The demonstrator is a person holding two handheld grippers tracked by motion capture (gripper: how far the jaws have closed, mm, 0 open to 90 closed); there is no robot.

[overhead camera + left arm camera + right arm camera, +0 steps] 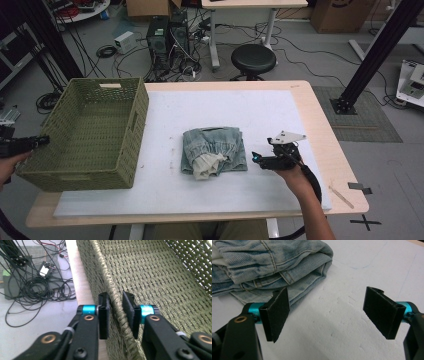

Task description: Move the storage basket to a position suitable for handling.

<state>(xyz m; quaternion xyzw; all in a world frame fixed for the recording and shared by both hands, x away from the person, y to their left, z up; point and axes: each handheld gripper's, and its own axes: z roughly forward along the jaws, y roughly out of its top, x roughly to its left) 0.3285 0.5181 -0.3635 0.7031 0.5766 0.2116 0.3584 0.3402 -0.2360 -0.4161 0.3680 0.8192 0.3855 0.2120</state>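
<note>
A green woven basket stands on the table's left side. My left gripper is at its left wall; in the left gripper view the jaws straddle the braided rim and are closed on it. Folded light-blue jeans with a white cloth tucked in them lie mid-table. My right gripper hovers just right of the jeans, open, with nothing between its pads. The jeans lie just beyond its left pad.
A white foam mat covers most of the wooden table. A strip of tape lies at the right front corner. Beyond the far edge are a black stool, computer towers and loose cables on the floor.
</note>
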